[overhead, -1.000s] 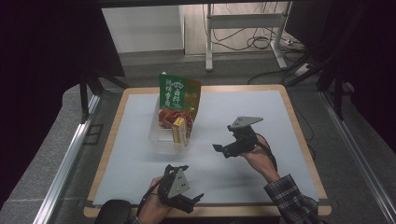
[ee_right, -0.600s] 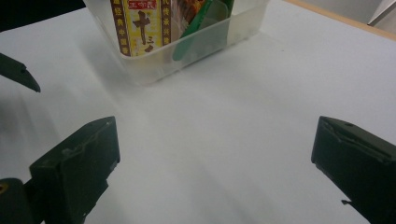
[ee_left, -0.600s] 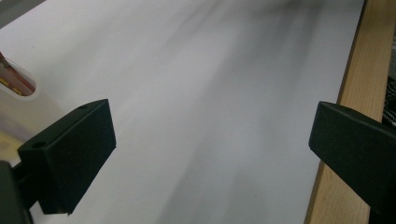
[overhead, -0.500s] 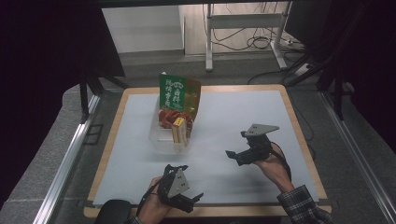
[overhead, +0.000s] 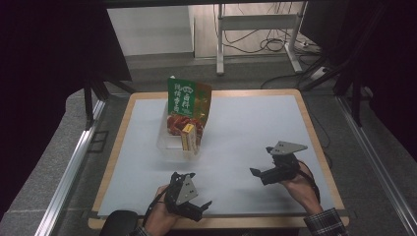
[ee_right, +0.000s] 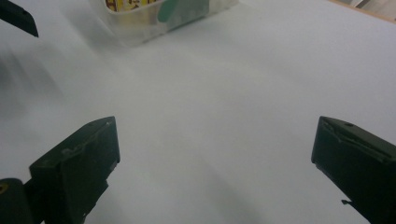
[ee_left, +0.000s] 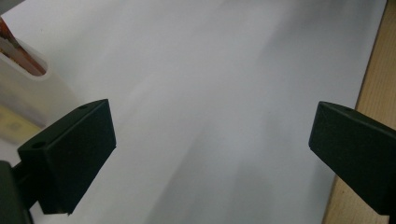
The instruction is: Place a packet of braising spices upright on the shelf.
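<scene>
A clear plastic bin (overhead: 169, 146) stands left of the table's middle. In it lean a green and orange snack bag (overhead: 186, 101) and a small yellow box (overhead: 188, 137). My left gripper (overhead: 204, 206) rests low near the front edge, held in a hand, its jaws wide apart with nothing between them. My right gripper (overhead: 256, 173) hovers at the front right, open and empty, pointing left. In the left gripper view the bin's corner (ee_left: 32, 88) sits at the far left; in the right gripper view the bin (ee_right: 159, 18) lies ahead at the top.
The white mat (overhead: 246, 128) covers a wooden tabletop whose rim (overhead: 314, 142) shows around it. A metal stand (overhead: 255, 29) and cables lie on the floor beyond the table. Dark posts flank both sides.
My right gripper has drawn back from near the bin toward the front right of the table. The left gripper has stayed in place.
</scene>
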